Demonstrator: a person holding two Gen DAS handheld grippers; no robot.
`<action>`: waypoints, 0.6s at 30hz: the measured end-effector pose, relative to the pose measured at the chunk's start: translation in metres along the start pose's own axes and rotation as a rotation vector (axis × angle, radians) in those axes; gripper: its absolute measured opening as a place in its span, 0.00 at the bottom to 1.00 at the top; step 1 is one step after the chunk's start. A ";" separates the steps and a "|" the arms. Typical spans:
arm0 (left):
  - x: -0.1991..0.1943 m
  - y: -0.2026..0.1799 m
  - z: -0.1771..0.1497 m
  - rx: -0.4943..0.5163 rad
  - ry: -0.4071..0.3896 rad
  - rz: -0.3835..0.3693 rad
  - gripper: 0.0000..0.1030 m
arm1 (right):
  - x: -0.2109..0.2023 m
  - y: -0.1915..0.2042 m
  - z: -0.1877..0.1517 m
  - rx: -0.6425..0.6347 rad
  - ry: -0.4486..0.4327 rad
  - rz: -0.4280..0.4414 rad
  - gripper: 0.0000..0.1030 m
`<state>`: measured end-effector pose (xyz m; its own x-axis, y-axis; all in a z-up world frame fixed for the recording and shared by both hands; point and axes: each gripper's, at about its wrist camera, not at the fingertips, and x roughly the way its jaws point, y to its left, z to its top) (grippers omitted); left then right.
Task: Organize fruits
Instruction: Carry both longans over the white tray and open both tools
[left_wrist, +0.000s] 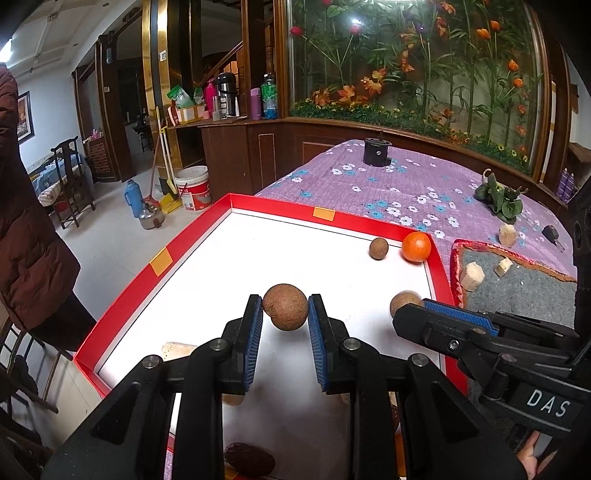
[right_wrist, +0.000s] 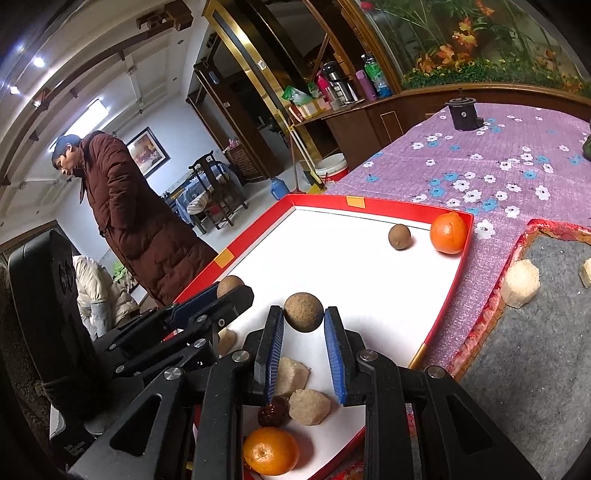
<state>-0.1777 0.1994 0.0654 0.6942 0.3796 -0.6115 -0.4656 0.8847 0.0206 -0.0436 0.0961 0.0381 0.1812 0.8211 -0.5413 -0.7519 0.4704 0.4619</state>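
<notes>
Over the tray (left_wrist: 122, 295), round fruit (left_wrist: 285, 306)

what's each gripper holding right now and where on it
Each holds a brown round fruit, pinched across its middle by the blue pads: the left gripper grips one fruit, the right gripper another fruit, both over the red-rimmed tray.
</notes>
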 end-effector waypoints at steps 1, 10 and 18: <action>0.001 0.000 0.000 -0.001 0.001 0.001 0.22 | 0.000 0.000 0.000 -0.002 0.000 -0.001 0.24; 0.005 0.001 -0.002 -0.012 0.015 0.032 0.37 | -0.007 -0.004 0.000 0.019 -0.025 -0.018 0.26; 0.000 0.004 0.000 -0.015 -0.009 0.060 0.55 | -0.018 -0.017 0.003 0.075 -0.045 -0.015 0.26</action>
<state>-0.1800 0.2026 0.0654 0.6694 0.4344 -0.6026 -0.5146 0.8562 0.0456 -0.0321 0.0739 0.0423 0.2215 0.8266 -0.5174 -0.6998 0.5042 0.5060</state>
